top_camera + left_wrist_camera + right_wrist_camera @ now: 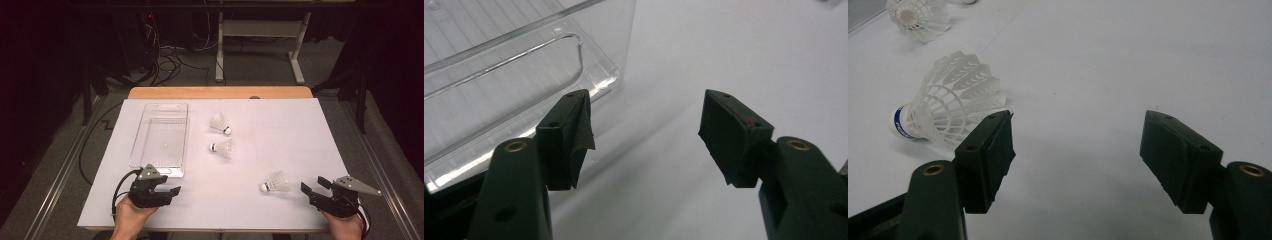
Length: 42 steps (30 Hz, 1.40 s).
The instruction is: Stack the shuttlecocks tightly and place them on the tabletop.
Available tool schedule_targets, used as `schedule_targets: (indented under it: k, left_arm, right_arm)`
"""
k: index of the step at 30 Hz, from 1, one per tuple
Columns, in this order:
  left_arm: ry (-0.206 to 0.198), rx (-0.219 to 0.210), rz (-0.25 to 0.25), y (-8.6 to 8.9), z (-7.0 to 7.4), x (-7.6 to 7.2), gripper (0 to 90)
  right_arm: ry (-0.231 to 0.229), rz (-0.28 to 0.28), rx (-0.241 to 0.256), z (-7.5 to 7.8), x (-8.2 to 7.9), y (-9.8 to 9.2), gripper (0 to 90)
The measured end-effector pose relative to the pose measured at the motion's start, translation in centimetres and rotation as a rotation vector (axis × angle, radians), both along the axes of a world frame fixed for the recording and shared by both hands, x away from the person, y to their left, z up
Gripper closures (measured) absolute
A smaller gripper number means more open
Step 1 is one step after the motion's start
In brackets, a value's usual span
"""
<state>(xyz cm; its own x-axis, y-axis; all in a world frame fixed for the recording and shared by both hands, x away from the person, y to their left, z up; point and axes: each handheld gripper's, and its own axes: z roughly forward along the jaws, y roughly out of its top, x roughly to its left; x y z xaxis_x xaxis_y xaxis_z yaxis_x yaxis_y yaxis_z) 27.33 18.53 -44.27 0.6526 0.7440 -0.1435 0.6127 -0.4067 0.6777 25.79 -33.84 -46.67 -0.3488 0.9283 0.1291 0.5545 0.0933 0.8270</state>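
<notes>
White shuttlecock [276, 183] is positioned just beside the right gripper [314, 187]; jaws of both it and the left gripper [171, 191] are spread, nothing grasped.

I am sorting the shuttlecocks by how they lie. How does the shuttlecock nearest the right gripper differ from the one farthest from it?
The nearest shuttlecock lies at the near right of the table, just ahead of the open right gripper; the farthest shuttlecock lies mid-table, beside the clear bin. The nearest one's cork points left, the farthest one's cork points right and toward the person. Both are white and lie on their sides.
</notes>
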Motion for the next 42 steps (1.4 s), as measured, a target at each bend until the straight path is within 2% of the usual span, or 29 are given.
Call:
schedule_targets:
  k: [42]
  left_arm:
    - [-0.017, -0.085, 0.153, 4.4, -1.2, -1.6, 38.5]
  right_arm:
    - [0.001, -0.002, 0.0, 0.0, 0.0, 0.0, 30.3]
